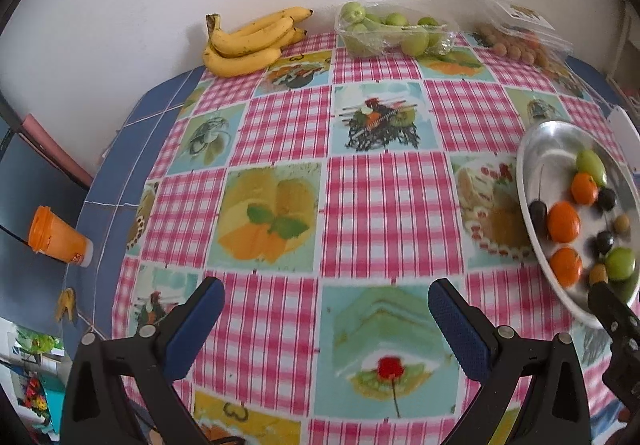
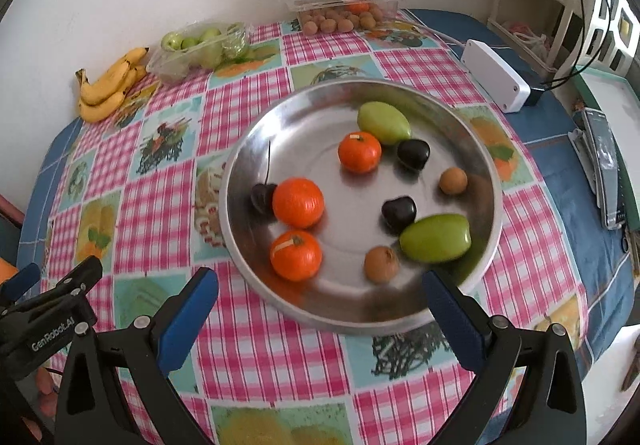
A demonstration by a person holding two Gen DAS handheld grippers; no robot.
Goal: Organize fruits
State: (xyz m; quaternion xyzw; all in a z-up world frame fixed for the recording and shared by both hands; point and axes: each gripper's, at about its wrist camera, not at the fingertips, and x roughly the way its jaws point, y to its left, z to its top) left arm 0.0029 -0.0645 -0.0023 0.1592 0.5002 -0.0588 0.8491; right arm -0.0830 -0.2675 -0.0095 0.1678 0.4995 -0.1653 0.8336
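A round metal plate (image 2: 304, 113) sits on the checked tablecloth and holds three orange tangerines (image 2: 298, 201), two green fruits (image 2: 435, 238), dark cherries (image 2: 398, 213) and two small brown fruits (image 2: 381, 264). My right gripper (image 2: 320, 305) is open just in front of the plate's near rim, nothing between its fingers. In the left wrist view the same plate (image 1: 532, 149) lies at the right edge. My left gripper (image 1: 326, 319) hovers open and empty over the bare cloth, left of the plate.
At the back by the wall lie a bunch of bananas (image 1: 252, 41), a clear tray of green fruits (image 1: 392, 31) and a clear box of brown fruits (image 2: 344, 11). A white box (image 2: 494, 75) sits right of the plate. An orange cup (image 1: 58, 239) lies on the floor at left.
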